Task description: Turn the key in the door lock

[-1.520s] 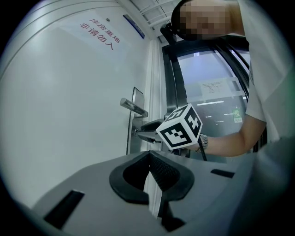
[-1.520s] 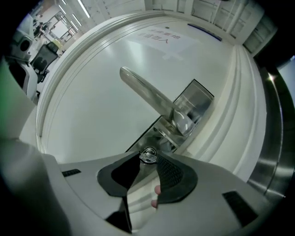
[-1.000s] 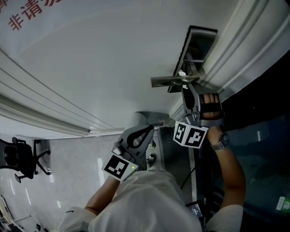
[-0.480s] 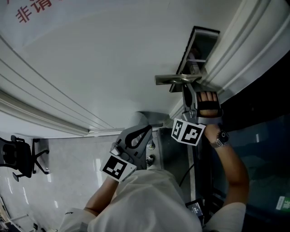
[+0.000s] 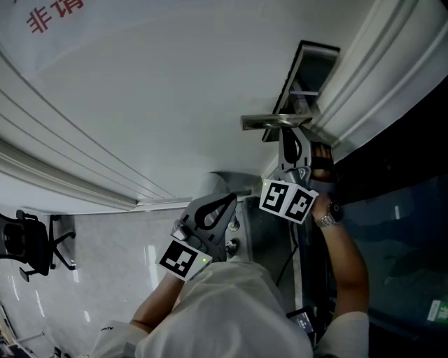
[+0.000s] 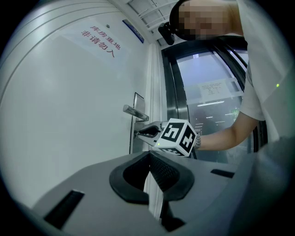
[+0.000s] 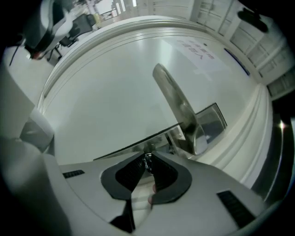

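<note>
The white door (image 5: 140,105) carries everything here. A long metal lock plate (image 5: 311,59) sits near its edge, and a silver lever handle (image 5: 269,122) juts out from the plate. Just below the handle a small key (image 7: 147,162) sits at the lock. Red lettering (image 5: 52,14) is stuck higher up on the door's face, and raised mouldings run across the panel. On the glossy pale floor (image 5: 105,259) stands a black office chair (image 5: 28,245), off to the left.

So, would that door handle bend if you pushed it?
Probably not: the door handle looks like solid metal, so likely stiff. Fixed at the lock plate, it should pivot rather than flex. Its shiny surface may feel slippery.
</note>
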Action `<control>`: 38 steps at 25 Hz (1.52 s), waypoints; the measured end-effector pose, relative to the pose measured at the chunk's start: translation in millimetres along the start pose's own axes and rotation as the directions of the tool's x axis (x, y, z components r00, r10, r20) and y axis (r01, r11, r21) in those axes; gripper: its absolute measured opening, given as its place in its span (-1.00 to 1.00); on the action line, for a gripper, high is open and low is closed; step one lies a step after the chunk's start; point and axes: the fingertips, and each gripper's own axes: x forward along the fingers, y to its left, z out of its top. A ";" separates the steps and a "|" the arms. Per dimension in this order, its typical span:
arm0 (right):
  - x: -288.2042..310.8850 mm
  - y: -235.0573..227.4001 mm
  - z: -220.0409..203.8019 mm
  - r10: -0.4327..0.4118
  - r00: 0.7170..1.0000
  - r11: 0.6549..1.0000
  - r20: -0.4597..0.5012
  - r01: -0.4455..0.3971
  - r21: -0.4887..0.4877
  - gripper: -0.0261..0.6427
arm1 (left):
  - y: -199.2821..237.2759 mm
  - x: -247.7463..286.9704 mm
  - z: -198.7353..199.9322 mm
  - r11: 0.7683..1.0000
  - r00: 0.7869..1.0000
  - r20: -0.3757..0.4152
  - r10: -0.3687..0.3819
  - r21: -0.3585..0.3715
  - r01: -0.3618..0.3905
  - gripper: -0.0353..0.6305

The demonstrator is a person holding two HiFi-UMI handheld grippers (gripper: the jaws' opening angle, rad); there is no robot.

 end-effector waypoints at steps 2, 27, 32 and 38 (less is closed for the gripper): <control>-0.2 -1.9 0.2 0.003 1.000 0.997 0.003 -0.003 0.079 -0.80 | 0.0 0.5 -0.6 1.000 1.000 0.000 -0.001 -0.006 0.001 -0.88; 2.3 -22.8 -22.5 0.021 0.990 -0.032 0.139 -0.139 0.990 -0.89 | 5.3 6.2 -6.2 1.000 1.000 -0.006 -0.006 -0.018 0.006 -0.88; 3.9 -19.2 -33.7 0.008 0.977 -0.534 0.212 -0.175 0.827 -0.89 | 4.5 8.1 -6.6 1.000 1.000 -0.006 0.000 -0.023 0.000 -0.88; -0.8 -12.7 -35.3 0.019 0.975 -0.649 0.220 -0.156 0.744 -0.83 | 1.9 9.8 -9.6 1.000 1.000 -0.025 -0.006 -0.015 0.006 -0.88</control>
